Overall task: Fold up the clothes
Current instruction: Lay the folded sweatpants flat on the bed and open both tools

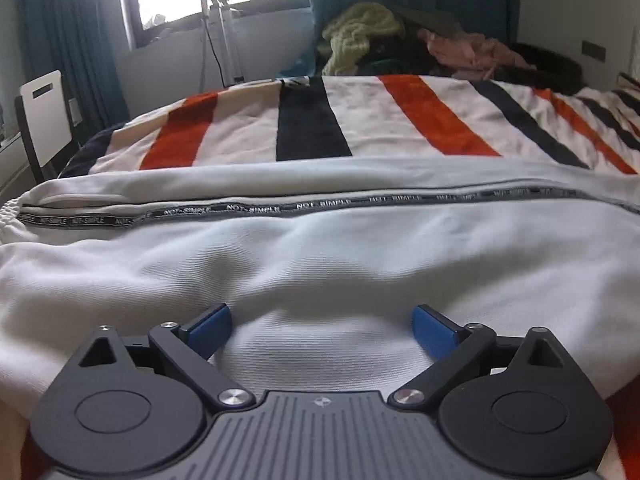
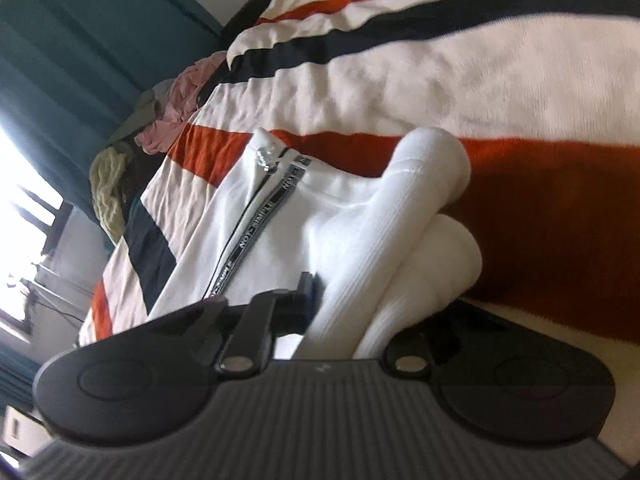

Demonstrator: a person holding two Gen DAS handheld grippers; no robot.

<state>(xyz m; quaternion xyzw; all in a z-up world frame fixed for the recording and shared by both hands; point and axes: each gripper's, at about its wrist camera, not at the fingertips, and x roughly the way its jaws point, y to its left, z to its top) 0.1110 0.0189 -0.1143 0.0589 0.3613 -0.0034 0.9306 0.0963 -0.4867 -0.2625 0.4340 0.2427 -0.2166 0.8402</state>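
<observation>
A white jacket [image 1: 320,248] is lying spread across a striped blanket [image 1: 312,120] on the bed, and everything else is placed here against that jacket. Beyond its left end, a white chair [image 1: 42,114] is standing by the wall, and a pale stand [image 1: 218,32] is rising under the window behind it. Running along the jacket from its gathered left cuff to the right is a black lettered zipper tape [image 1: 256,210]. On the jacket's near edge, the left gripper [image 1: 322,330] is resting with its blue pads [image 1: 210,330] spread wide apart and bare cloth lying between them, nothing being pinched. Past the jacket's far side, toward the right, a heap of clothes [image 1: 420,44] is sitting at the blanket's end.

In the right wrist view the jacket [image 2: 280,216] is hanging lifted at one end, a thick ribbed fold [image 2: 360,264] passing between the fingers of the right gripper [image 2: 344,312], which is pinching it.
</observation>
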